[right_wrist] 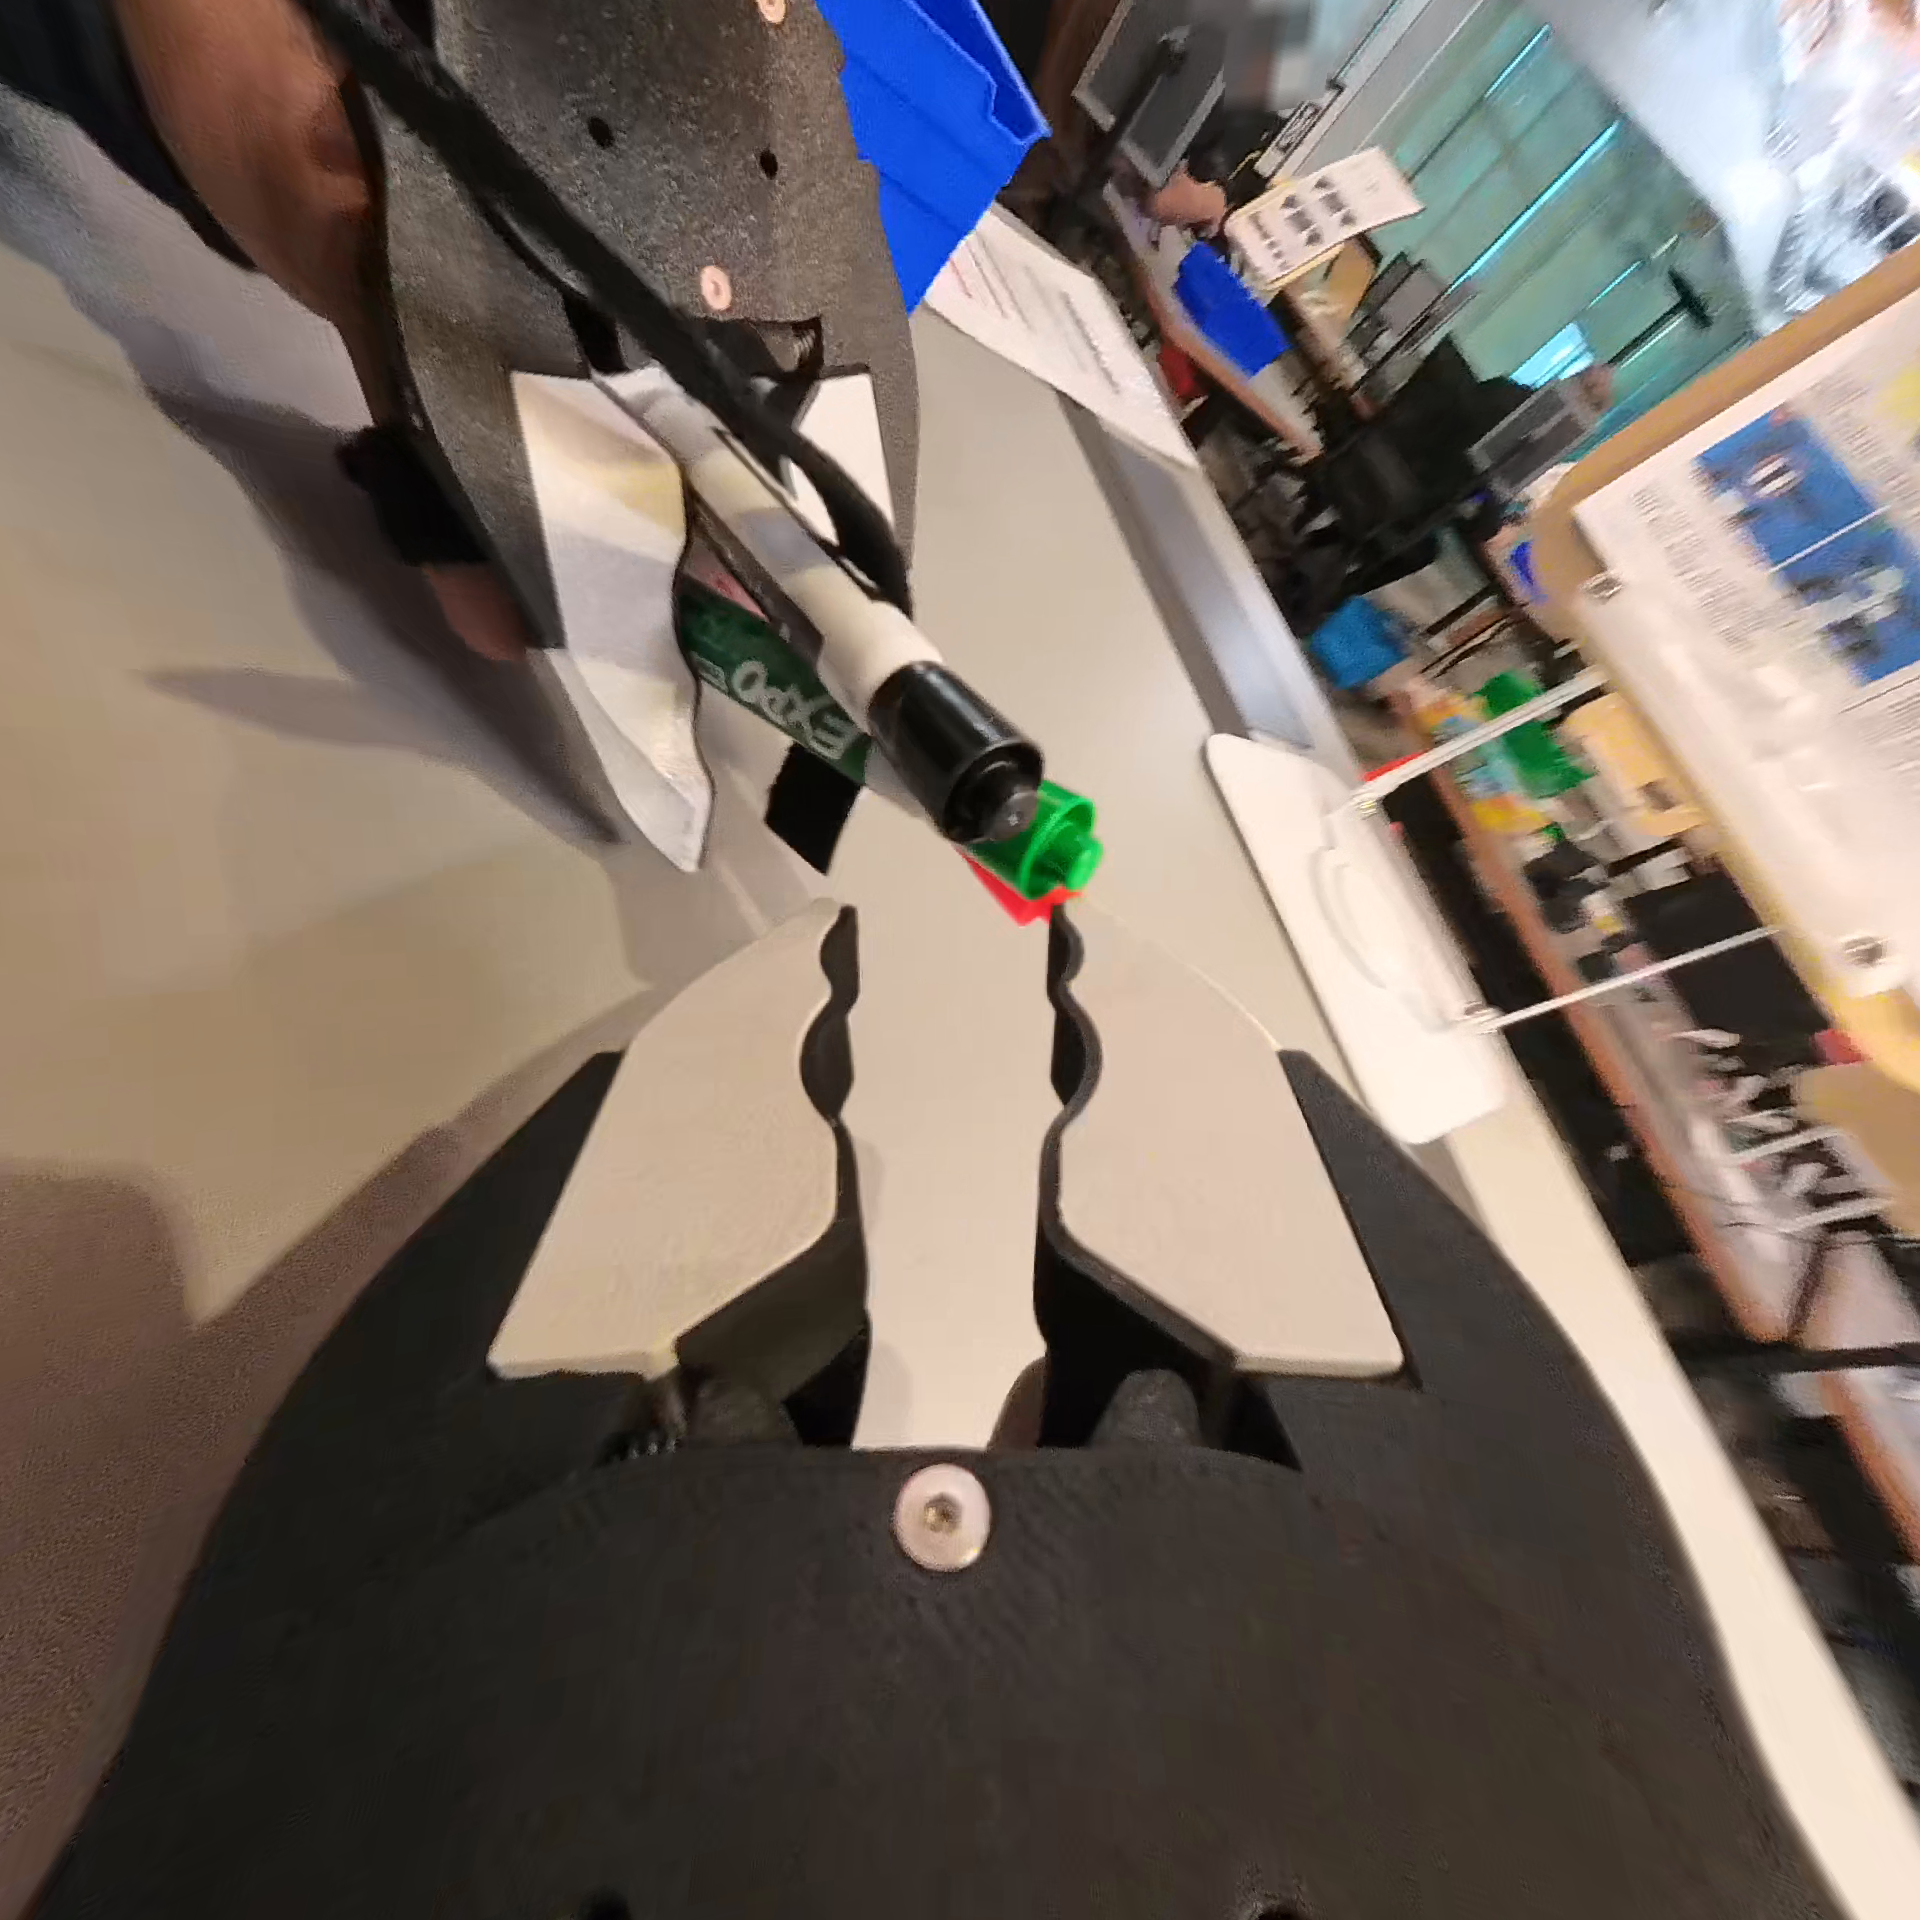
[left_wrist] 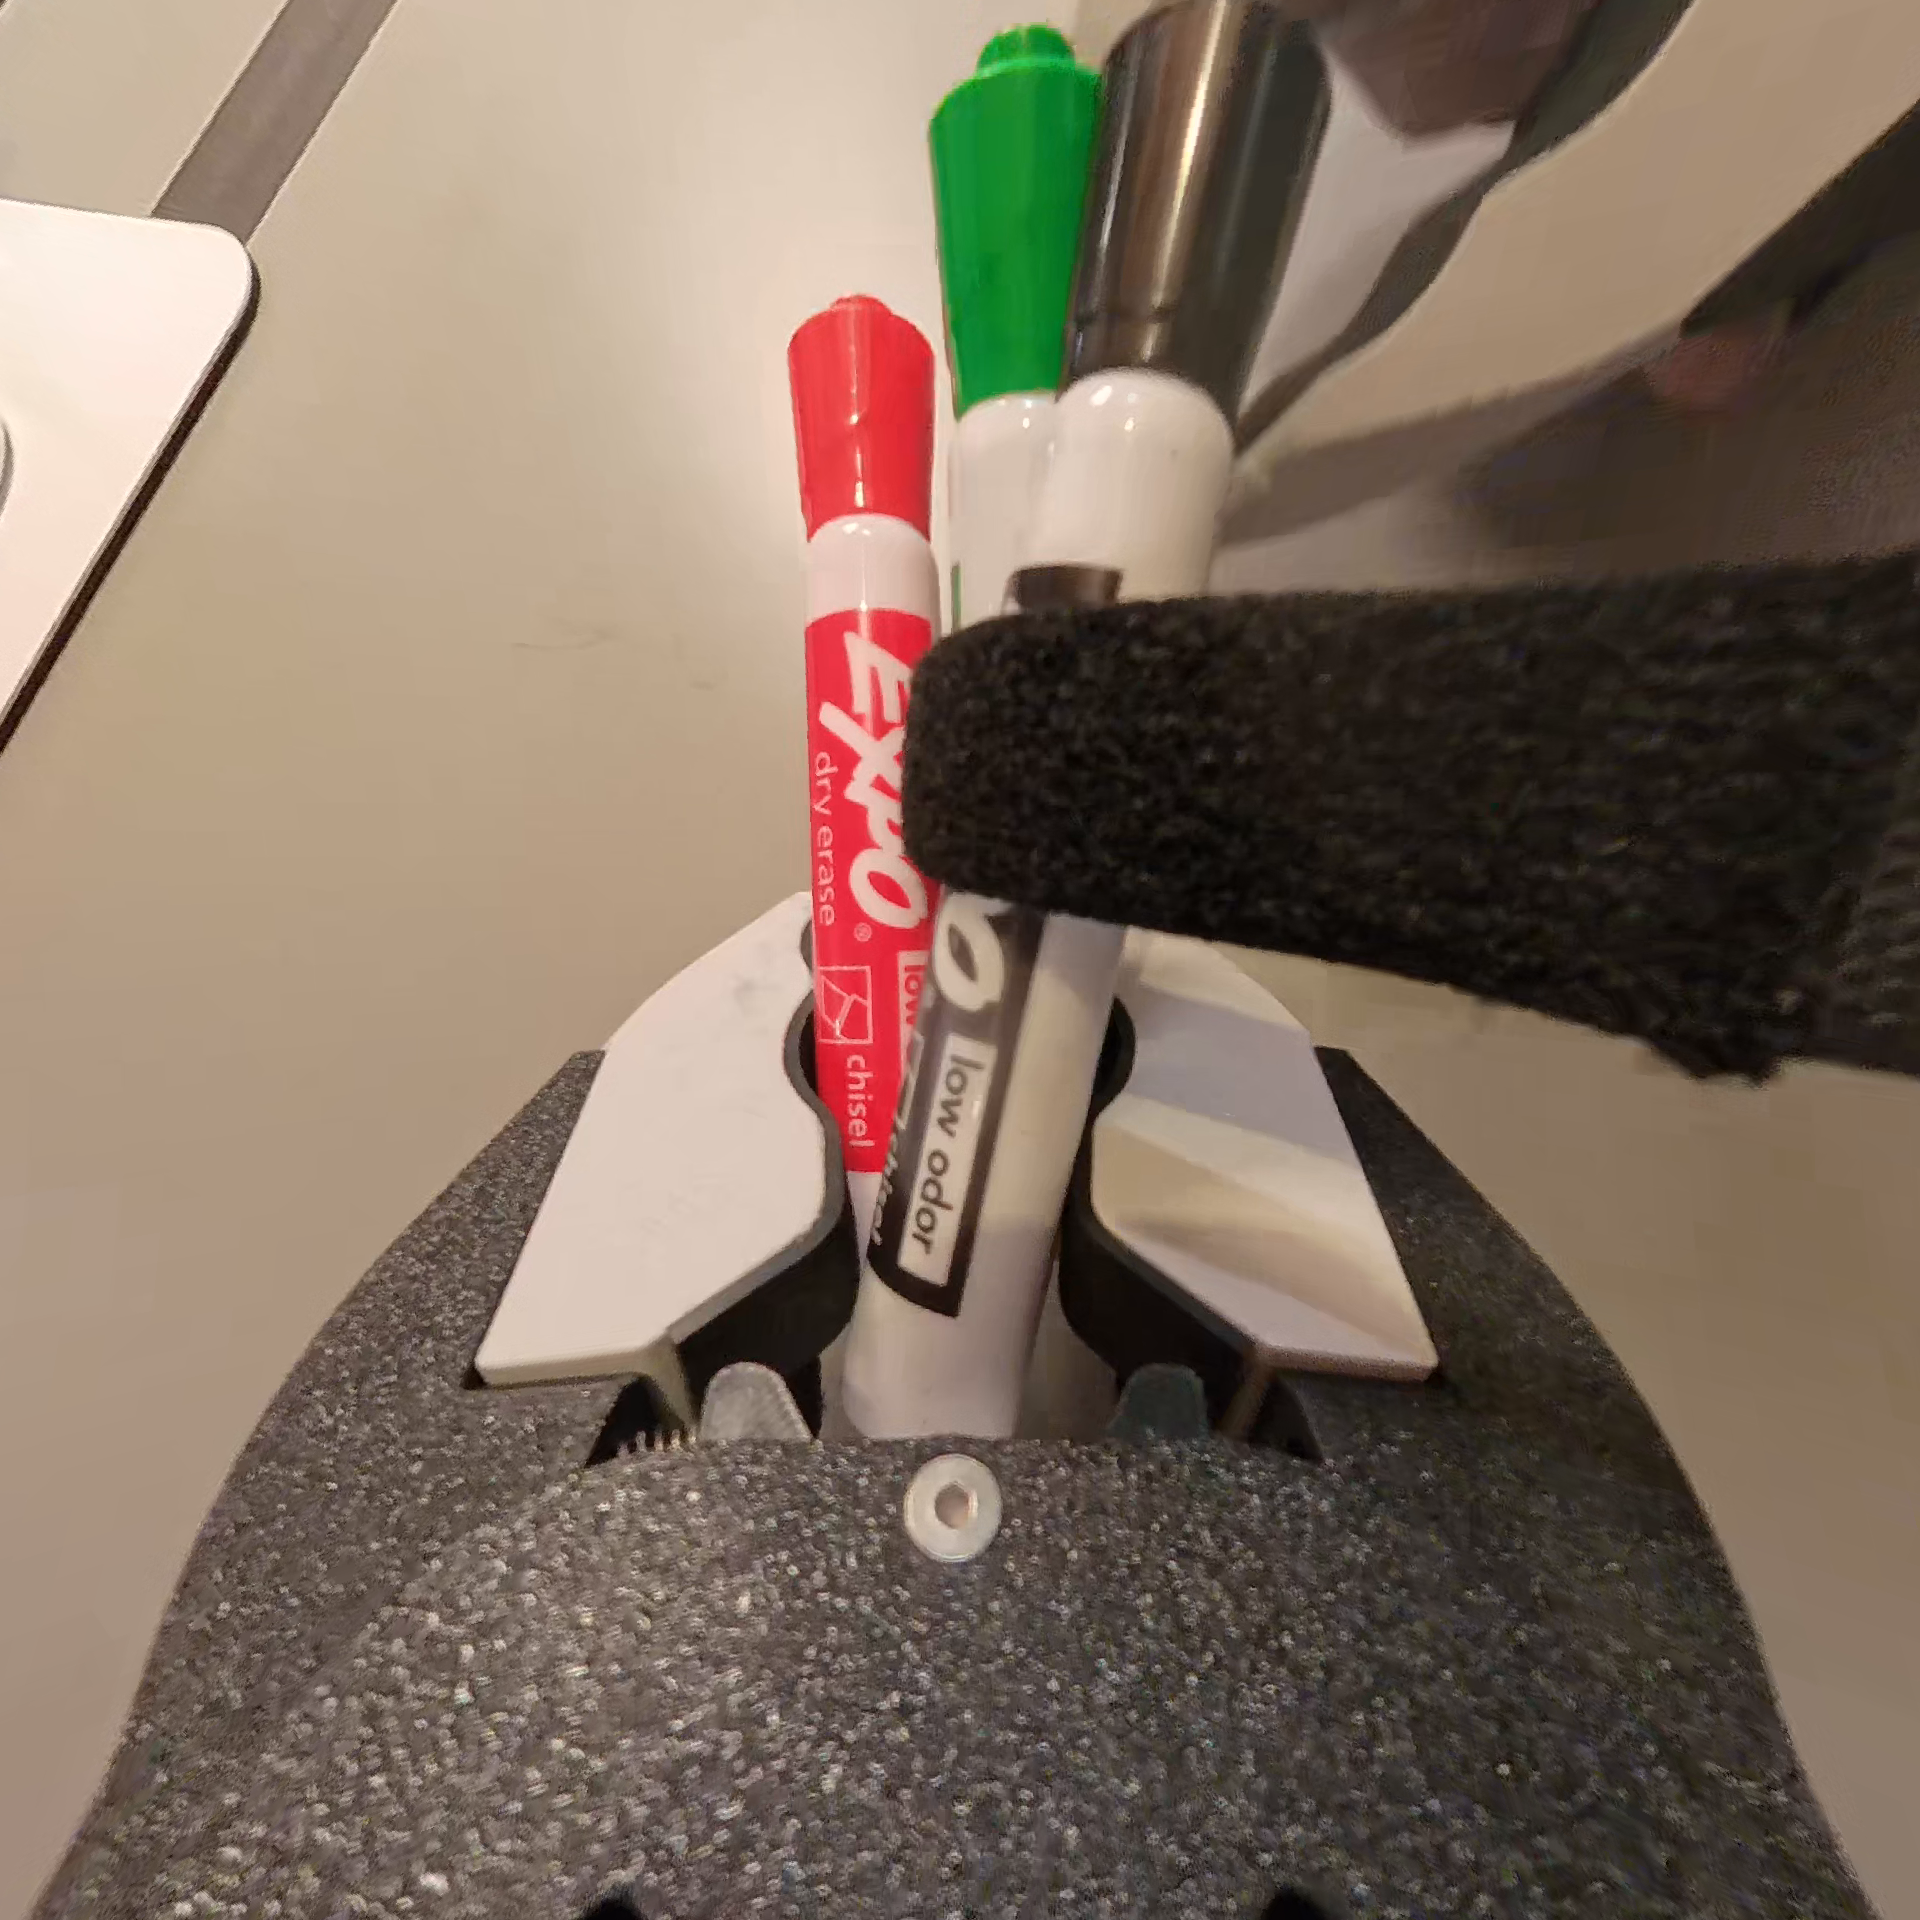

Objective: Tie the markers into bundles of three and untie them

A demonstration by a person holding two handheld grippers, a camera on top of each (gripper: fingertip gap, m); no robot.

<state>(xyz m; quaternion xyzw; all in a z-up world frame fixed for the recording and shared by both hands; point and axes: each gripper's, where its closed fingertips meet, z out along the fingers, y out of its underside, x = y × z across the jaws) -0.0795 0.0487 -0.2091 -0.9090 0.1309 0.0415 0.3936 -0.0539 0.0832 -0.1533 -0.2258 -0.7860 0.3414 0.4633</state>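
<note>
Over a pale tabletop (left_wrist: 468, 520) in a cluttered workroom, the red marker (left_wrist: 868, 727), green marker (left_wrist: 1013, 239) and black marker (left_wrist: 1132, 499) stand together, clenched in the left gripper (left_wrist: 961, 1039), with a fuzzy black strap (left_wrist: 1403, 790) lying across their barrels. The right gripper (right_wrist: 951, 925) hangs just beside the caps, parted and holding nothing. With the strap's free end unheld, it could spring loose, or the markers could slide unevenly and splay.

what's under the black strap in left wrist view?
The black strap lies across the black marker and green marker, hiding their mid-barrels. The red marker beside it stays mostly visible. Left tongs grip all three.
</note>
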